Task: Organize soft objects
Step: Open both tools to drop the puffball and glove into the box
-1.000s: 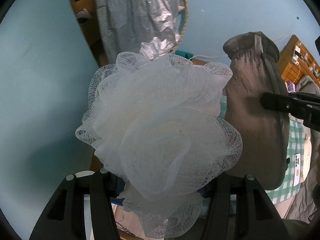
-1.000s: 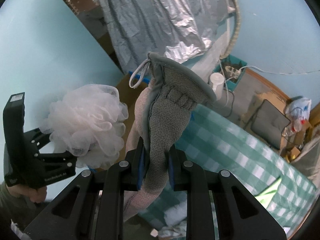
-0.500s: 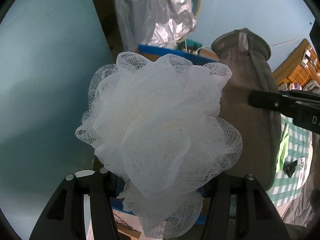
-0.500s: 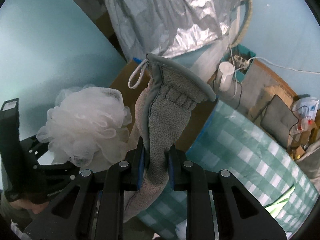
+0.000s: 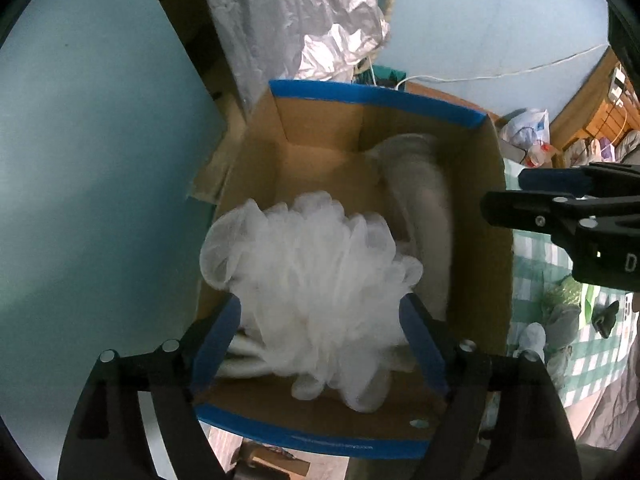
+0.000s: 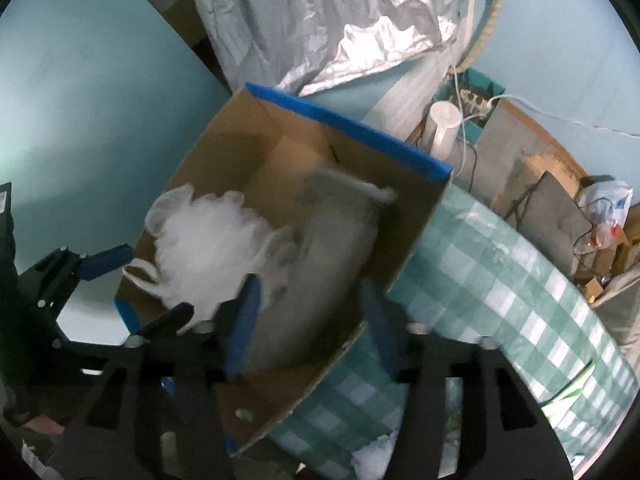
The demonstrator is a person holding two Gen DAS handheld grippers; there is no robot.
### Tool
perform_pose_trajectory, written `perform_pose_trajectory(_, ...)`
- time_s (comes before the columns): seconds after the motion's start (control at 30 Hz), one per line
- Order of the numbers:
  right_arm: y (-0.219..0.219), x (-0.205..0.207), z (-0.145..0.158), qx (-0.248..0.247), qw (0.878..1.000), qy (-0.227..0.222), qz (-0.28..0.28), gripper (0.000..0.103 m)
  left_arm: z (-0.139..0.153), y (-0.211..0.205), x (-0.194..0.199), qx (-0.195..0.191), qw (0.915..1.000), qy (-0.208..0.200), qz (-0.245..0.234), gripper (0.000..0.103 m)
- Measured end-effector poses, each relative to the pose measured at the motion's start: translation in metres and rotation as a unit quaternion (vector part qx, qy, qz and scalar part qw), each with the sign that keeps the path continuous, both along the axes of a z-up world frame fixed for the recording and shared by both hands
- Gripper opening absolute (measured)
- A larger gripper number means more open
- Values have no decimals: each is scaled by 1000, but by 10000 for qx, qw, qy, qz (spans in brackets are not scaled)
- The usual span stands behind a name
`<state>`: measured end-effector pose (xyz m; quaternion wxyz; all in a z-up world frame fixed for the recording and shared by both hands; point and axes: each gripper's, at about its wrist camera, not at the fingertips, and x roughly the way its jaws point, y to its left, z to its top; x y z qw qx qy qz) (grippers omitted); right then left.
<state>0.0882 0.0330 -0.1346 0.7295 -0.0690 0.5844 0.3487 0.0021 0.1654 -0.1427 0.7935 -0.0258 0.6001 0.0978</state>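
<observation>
Pointing steeply down over the open cardboard box (image 5: 488, 216), both your claws have just been spreading. Your left claw (image 5: 320, 344) stands wide, its blue pads clear of the white mesh bath pouf (image 5: 316, 276), which sits blurred between them inside the box. Your right claw (image 6: 312, 320) is likewise parted around the grey bath mitt (image 6: 332, 248), blurred, inside the box just beside the pouf. A green checked cloth (image 6: 500, 264) lies alongside.
</observation>
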Motion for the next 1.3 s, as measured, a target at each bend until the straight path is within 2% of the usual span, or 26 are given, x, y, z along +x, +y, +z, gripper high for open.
perform_pose_trajectory(0.3,-12,-5,13,18,9997,-123,-197,65,13,6,1,-107,9999,-107,77,83)
perform_pose_trajectory(0.57,-33,-16,22,6,9994,-148,-304,66,28,-9,-7,-196,9996,-216,-38,83)
perform_pose_trajectory(0.93,-82,-25,32,-38,9978,-220,-624,67,37,-47,-8,-250,9987,-238,-367,83)
perform_pose_trajectory(1.3,-155,-33,33,-156,9933,-186,-1126,68,38,-111,-7,-341,9942,-160,-1011,83)
